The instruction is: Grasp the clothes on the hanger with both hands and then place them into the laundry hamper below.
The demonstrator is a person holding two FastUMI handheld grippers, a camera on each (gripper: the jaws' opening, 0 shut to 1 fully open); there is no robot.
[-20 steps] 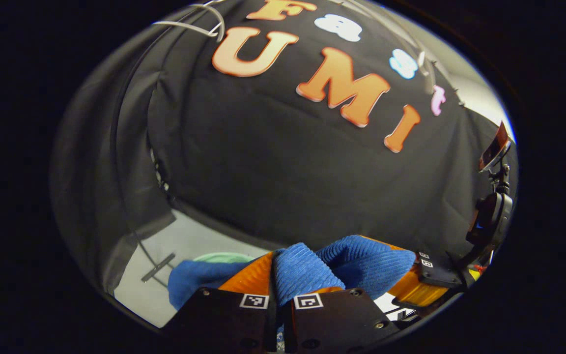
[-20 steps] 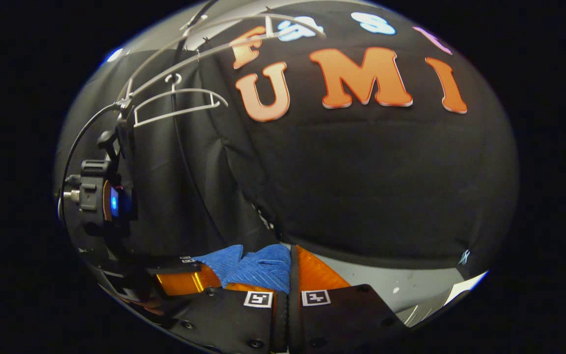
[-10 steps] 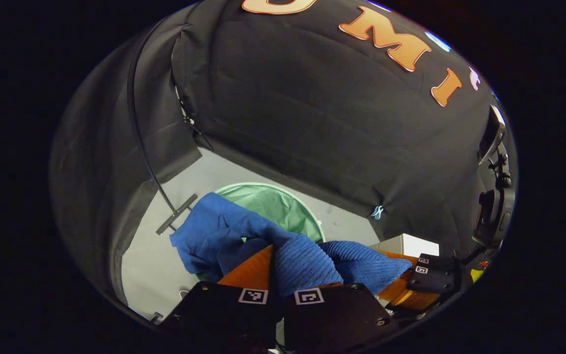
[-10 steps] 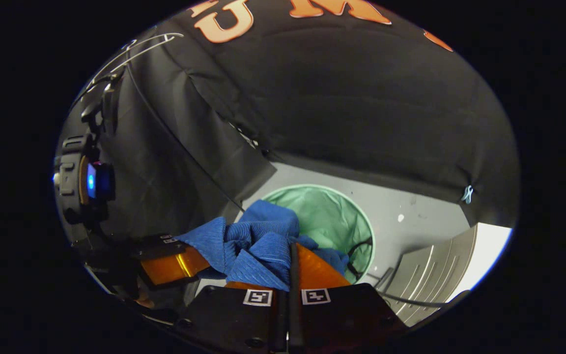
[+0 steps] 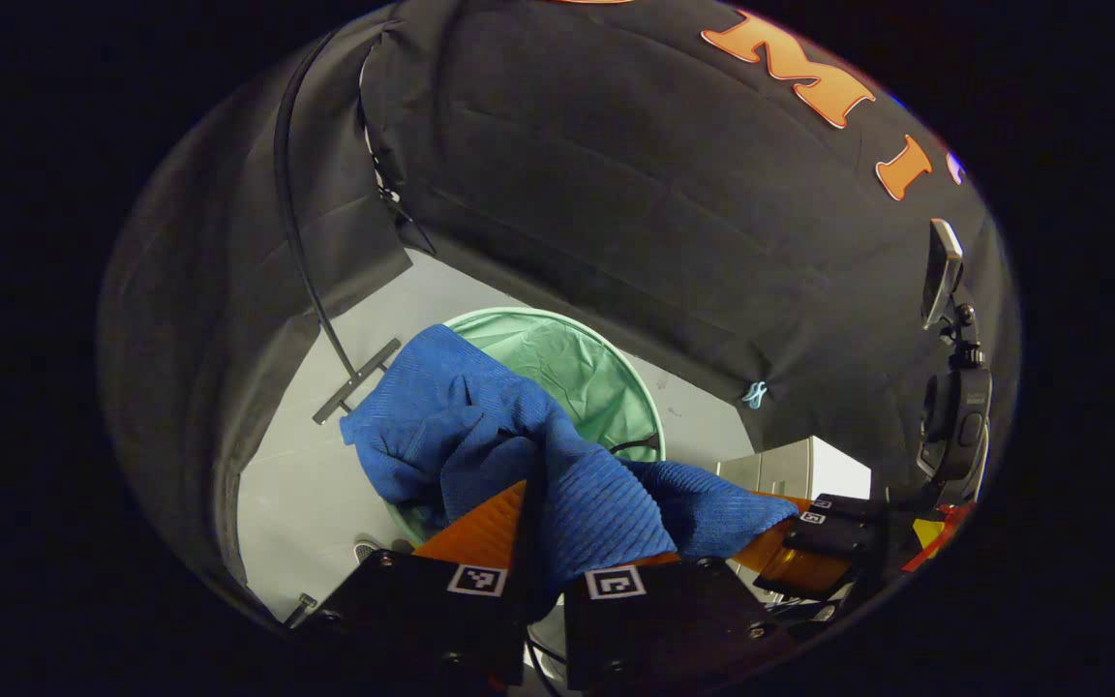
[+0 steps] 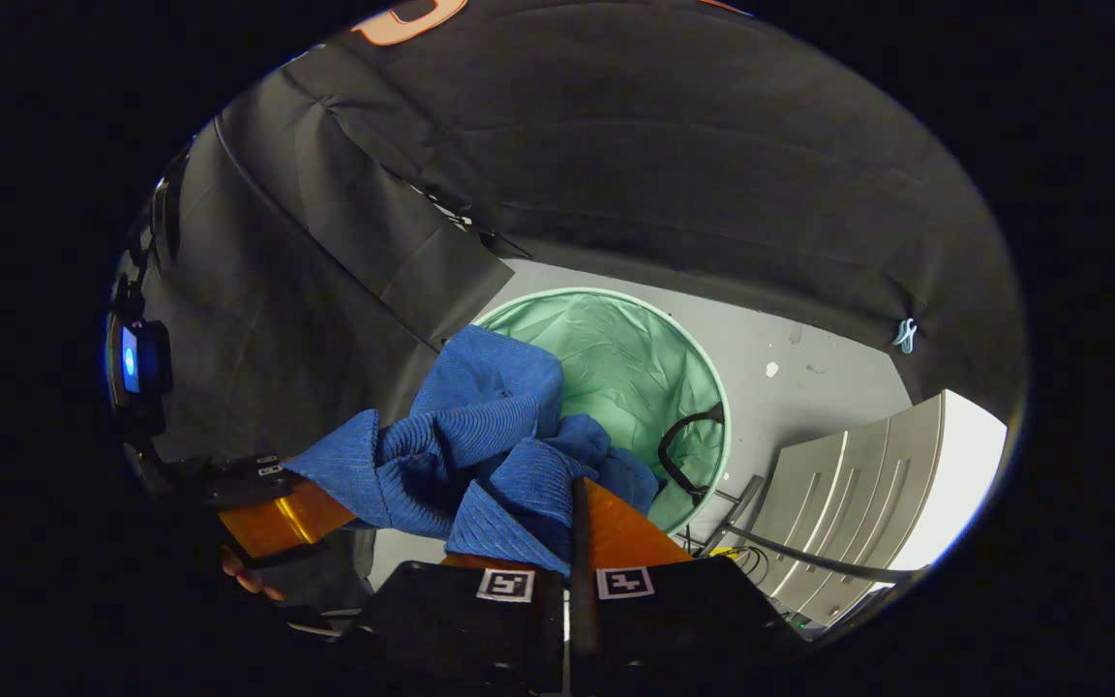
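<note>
A blue ribbed garment (image 5: 480, 436) hangs bunched between both grippers, over the round green laundry hamper (image 5: 582, 363) on the grey floor. My left gripper (image 5: 543, 552) is shut on one end of the cloth, which bulges out between its orange fingers. My right gripper (image 6: 572, 547) is shut on the other end of the garment (image 6: 480, 436), whose loose folds droop toward the hamper (image 6: 635, 368). In the left gripper view the right gripper (image 5: 809, 547) shows at the lower right, gripping the cloth. The left gripper (image 6: 262, 503) sits at the lower left of the right gripper view.
A black cable (image 5: 301, 242) runs down the booth wall to a small floor bracket (image 5: 354, 380). A black handle loop (image 6: 683, 445) lies at the hamper's rim. A white ribbed cabinet (image 6: 858, 503) stands on the floor to the right of the hamper.
Both grippers have tilted and sunk downward with the garment. The hanger and wall letters have slid out of view, and the hamper now lies wide below the cloth.
</note>
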